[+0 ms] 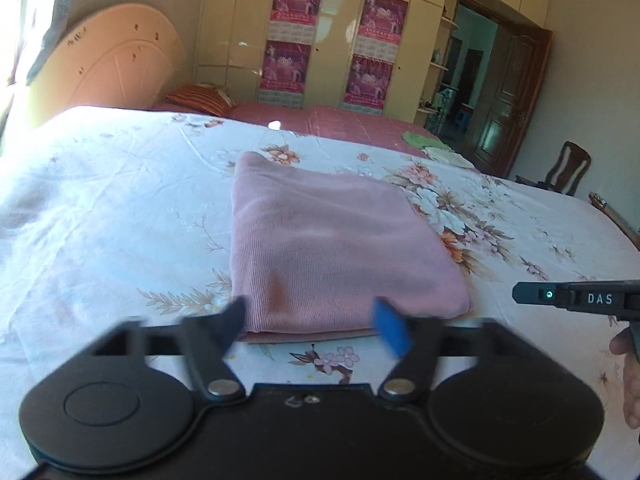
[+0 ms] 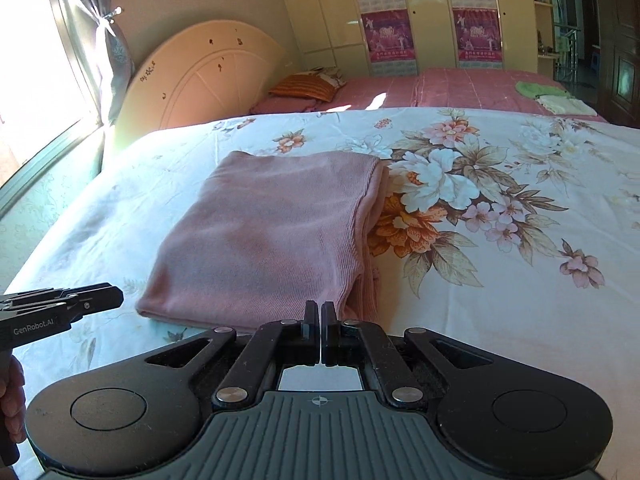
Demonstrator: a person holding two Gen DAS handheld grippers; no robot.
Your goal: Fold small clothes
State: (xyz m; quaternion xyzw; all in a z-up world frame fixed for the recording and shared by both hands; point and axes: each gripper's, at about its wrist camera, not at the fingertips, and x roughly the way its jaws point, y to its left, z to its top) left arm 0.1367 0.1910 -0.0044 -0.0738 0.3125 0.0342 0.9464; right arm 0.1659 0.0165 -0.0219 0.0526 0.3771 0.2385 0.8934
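A pink knit garment (image 1: 332, 248) (image 2: 264, 232) lies folded into a flat rectangle on the flowered bedsheet (image 1: 100, 200) (image 2: 500, 280). My left gripper (image 1: 312, 322) hovers at its near edge, open, its blue-padded fingers (image 1: 390, 328) wide apart and holding nothing. My right gripper (image 2: 321, 320) sits at the garment's near right corner, fingers almost touching, with no cloth between them. In the left wrist view the right gripper's tip (image 1: 532, 294) shows at the right edge. The right wrist view has the left gripper's side (image 2: 112, 296) at its left edge.
A green cloth (image 1: 416, 139) (image 2: 536, 89) and a white cloth (image 1: 448, 156) (image 2: 564, 105) lie on the pink cover at the far right. A striped pillow (image 1: 200, 98) and headboard (image 1: 116, 64) stand far left. A wooden chair (image 1: 568, 168) stands beside the bed.
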